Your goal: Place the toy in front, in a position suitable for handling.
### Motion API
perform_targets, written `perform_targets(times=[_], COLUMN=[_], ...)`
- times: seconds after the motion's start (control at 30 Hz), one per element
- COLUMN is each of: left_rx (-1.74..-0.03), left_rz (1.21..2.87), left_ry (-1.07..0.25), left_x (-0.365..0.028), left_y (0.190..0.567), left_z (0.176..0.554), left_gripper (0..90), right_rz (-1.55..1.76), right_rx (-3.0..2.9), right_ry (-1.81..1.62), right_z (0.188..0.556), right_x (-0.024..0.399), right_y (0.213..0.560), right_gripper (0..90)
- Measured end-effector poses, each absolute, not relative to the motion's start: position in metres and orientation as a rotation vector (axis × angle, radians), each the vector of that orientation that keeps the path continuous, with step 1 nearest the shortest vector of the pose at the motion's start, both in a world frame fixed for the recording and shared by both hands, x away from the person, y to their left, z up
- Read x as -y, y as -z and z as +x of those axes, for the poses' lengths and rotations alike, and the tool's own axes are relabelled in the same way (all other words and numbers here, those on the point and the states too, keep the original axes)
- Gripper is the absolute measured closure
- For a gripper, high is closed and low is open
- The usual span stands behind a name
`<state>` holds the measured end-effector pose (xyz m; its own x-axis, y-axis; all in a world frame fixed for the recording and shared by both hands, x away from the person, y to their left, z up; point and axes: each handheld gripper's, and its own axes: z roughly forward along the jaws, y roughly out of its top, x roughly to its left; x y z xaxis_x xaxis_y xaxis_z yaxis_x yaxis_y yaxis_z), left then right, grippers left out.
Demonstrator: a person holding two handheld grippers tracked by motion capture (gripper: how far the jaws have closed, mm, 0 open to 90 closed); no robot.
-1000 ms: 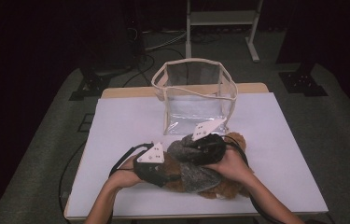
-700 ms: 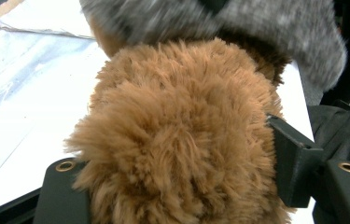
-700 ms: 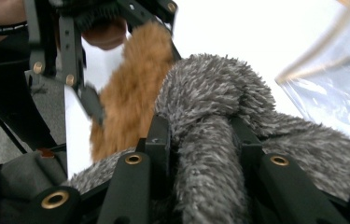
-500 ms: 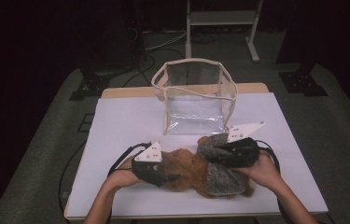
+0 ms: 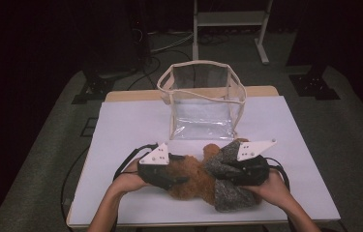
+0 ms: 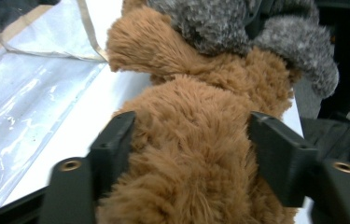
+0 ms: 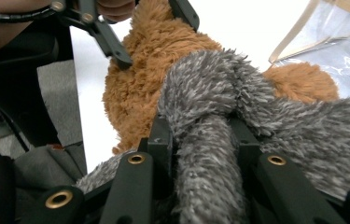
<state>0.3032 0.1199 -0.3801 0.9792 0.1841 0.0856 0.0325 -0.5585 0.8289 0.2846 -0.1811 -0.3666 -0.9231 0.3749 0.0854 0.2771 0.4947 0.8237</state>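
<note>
Looking down from the high view, you have the brown plush toy (image 5: 192, 178) lying on the white table (image 5: 121, 130), just in front of the clear bag (image 5: 203, 99). Your forearms come in low and level, one from each side. In the left gripper view, your left gripper (image 6: 191, 154) has just been closing and squeezes the brown fur. In the right gripper view, your right gripper (image 7: 200, 140) is clamped on the toy's grey fabric (image 7: 219, 93). It looks soft, light and squashy, so grip deep into bulk, not loose pile.
</note>
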Motion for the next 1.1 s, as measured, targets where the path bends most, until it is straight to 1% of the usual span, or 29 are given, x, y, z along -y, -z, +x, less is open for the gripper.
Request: perform_targets(times=[0.1, 0.23, 0.27, 0.37, 0.4, 0.47, 0.5, 0.8, 0.97, 1.1], left_rx=[-0.147, -0.137, -0.138, -0.144, -0.144, -0.143, -0.141, -0.142, -0.134, -0.108], left_rz=[2.166, 2.179, 2.182, 2.179, 2.175, 2.175, 2.176, 2.182, 2.185, 2.202], left_ry=[-0.202, -0.21, -0.215, -0.207, -0.202, -0.202, -0.203, -0.199, -0.192, -0.187], left_x=[-0.12, -0.12, -0.121, -0.122, -0.123, -0.123, -0.123, -0.123, -0.124, -0.125], left_y=[0.382, 0.382, 0.382, 0.383, 0.384, 0.384, 0.384, 0.383, 0.383, 0.382], left_z=[0.301, 0.299, 0.298, 0.298, 0.299, 0.299, 0.299, 0.3, 0.3, 0.297], left_gripper=[42.2, 42.7, 42.7, 42.7, 42.7, 42.6, 42.4, 41.0, 40.6, 40.4], right_rz=[0.559, 0.541, 0.535, 0.553, 0.592, 0.605, 0.653, 0.825, 0.835, 0.769], right_rx=[-2.625, -2.614, -2.612, -2.614, -2.605, -2.603, -2.597, -2.489, -2.476, -2.487], right_ry=[-1.391, -1.389, -1.378, -1.375, -1.37, -1.371, -1.402, -1.427, -1.436, -1.46], right_z=[0.288, 0.295, 0.302, 0.307, 0.312, 0.314, 0.315, 0.315, 0.308, 0.296], right_x=[0.175, 0.165, 0.161, 0.163, 0.172, 0.176, 0.188, 0.239, 0.243, 0.232], right_y=[0.36, 0.353, 0.351, 0.351, 0.353, 0.353, 0.356, 0.362, 0.362, 0.358], right_gripper=[67.3, 67.3, 67.1, 67.0, 66.9, 66.9, 66.8, 66.7, 66.6, 66.6])
